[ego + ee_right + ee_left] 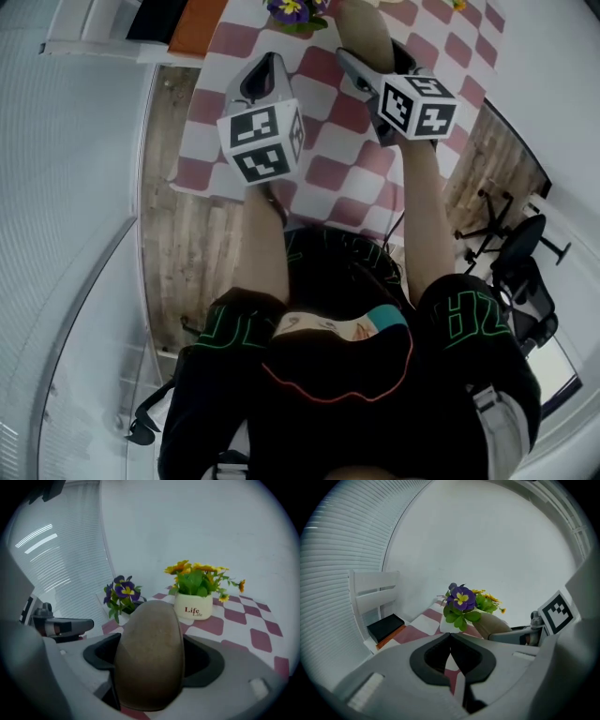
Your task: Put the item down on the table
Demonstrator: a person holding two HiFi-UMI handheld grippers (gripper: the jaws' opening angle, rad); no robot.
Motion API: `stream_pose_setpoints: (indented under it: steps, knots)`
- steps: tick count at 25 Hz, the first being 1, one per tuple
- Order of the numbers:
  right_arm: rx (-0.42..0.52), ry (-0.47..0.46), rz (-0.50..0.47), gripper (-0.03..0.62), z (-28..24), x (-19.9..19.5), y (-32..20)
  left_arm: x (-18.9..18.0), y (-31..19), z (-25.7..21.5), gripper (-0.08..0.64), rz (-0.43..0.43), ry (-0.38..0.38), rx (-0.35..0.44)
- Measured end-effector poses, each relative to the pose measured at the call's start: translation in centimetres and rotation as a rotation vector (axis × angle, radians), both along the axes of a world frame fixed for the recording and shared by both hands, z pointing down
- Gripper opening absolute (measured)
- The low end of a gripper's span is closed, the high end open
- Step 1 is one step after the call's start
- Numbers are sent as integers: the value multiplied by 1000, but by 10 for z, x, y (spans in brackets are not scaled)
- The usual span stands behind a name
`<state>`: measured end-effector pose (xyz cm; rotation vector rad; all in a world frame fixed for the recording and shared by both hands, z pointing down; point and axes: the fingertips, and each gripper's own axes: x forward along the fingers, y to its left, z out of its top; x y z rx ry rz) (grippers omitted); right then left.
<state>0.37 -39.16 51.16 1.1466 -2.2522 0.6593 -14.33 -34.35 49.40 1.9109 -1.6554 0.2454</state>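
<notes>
Right claw: my right gripper (152,663) is clamped on the item (150,630), one dark pad pressed to each of its flanks.
Item: a brown, smooth, egg-shaped lump, no print or label on it that I can see.
Long axis: it runs along my jaws and pokes out past their tips, its rounded nose aimed at the far side of the table.
Where it hangs: over the red-and-white checked table (253,634), near the middle of the cloth in the head view. I cannot tell how high it is above the cloth, and I judge it is not yet resting there.
Coming move: the cloth lies straight below and a little ahead, so I judge that lowering it nose-forward and parting the jaws sideways will lay it flat on its long side.
Nearer hand: the right one, since it already carries the load.
Left claw: my left gripper (451,654) has its jaws together with nothing between them. It hangs over the near left part of the cloth, beside the right.
Far right: a white pot (193,611) of yellow flowers (199,576), well beyond the item's nose.
Far left: purple flowers (121,595), likewise beyond it.
Writing: the white pot reads "Life" in red, with a smaller "Life" beneath it.
Markers: the cubes carry black-and-white squares only, no words.
</notes>
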Motion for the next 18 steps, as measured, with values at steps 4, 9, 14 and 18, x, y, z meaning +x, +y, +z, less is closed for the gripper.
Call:
stream_pose_setpoints:
  steps: [4,9,14,18]
  knots:
    - [-94,94,-48,402,40,-8,3,-6,-4,7,9,-13,5,-13]
    - [-110,80,-60,408,53,-10,3,-8,-8,12,9,-14,14,-24]
    - [-119,61,-52,408,54,-9,4,-6,-11,8,9,-6,17,-15]
    - [-133,65,-55,408,56,-11,3,-9,-7,6,9,0,9,-10]
